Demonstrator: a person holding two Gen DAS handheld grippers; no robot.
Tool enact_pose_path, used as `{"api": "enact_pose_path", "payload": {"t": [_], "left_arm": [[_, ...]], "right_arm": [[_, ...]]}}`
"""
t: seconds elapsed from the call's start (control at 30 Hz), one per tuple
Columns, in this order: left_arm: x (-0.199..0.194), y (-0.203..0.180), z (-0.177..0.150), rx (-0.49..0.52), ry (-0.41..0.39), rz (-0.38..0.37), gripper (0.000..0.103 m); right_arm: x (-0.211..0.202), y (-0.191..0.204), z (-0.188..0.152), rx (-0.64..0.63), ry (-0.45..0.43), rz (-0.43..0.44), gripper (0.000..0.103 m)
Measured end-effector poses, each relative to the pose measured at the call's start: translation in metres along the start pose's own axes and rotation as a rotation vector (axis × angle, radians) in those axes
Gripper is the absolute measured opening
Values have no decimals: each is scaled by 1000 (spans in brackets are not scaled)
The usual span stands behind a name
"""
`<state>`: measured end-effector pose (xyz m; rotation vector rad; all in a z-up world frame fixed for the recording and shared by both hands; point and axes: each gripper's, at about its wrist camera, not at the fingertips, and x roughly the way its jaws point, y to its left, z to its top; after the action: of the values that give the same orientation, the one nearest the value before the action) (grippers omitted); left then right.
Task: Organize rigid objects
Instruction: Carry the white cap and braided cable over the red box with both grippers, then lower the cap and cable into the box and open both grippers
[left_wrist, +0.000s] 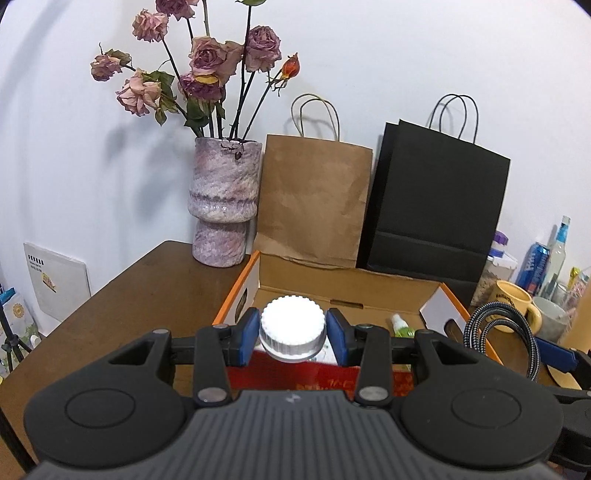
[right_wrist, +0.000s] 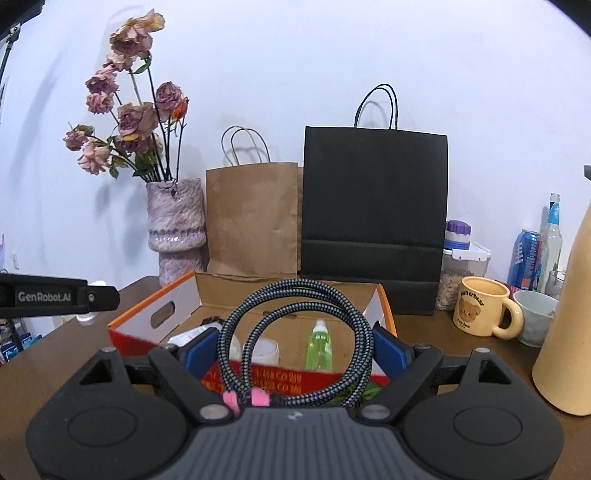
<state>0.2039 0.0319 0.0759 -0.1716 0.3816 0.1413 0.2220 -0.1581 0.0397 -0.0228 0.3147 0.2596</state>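
Left wrist view looked slightly downward along the left hand-held gripper (left_wrist: 293, 334), whose blue pads were drawn in close on the ribbed white cap (left_wrist: 293, 325) of a bottle; the bottle's body was hidden below the cap, so its long axis seemed to run upright, cap toward the camera. It hung above the near red edge of an open cardboard box (left_wrist: 332, 291) on the brown worktop (left_wrist: 147, 295). Right wrist view showed the right hand-held gripper (right_wrist: 295, 349) tilted gently down too, its jaws standing wide with a coiled braided cable (right_wrist: 295, 317) held between the blue pads; the loops stood on edge, facing the camera, and pink ties (right_wrist: 245, 398) bound the coil at the bottom, near the gripper's body. Only the right view showed inside the box, where a green bottle (right_wrist: 319, 345) lay with its cap pointing toward the far wall, beside a white jar (right_wrist: 264, 350). It alone showed the yellow bear mug (right_wrist: 480, 312) clearly. The left view caught the cable from the side at its right edge. Both showed a vase of dried roses (left_wrist: 223, 199), a brown paper bag (left_wrist: 314, 195) and a black bag (left_wrist: 439, 199) against the wall.
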Motion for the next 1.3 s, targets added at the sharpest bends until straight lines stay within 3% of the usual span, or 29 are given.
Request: {"api": "enact_pose_path", "payload": {"t": [1.3], "left_arm": [[136, -2, 29, 44, 52, 72, 41]], "right_arm": [[141, -5, 29, -23, 54, 8, 87]]}}
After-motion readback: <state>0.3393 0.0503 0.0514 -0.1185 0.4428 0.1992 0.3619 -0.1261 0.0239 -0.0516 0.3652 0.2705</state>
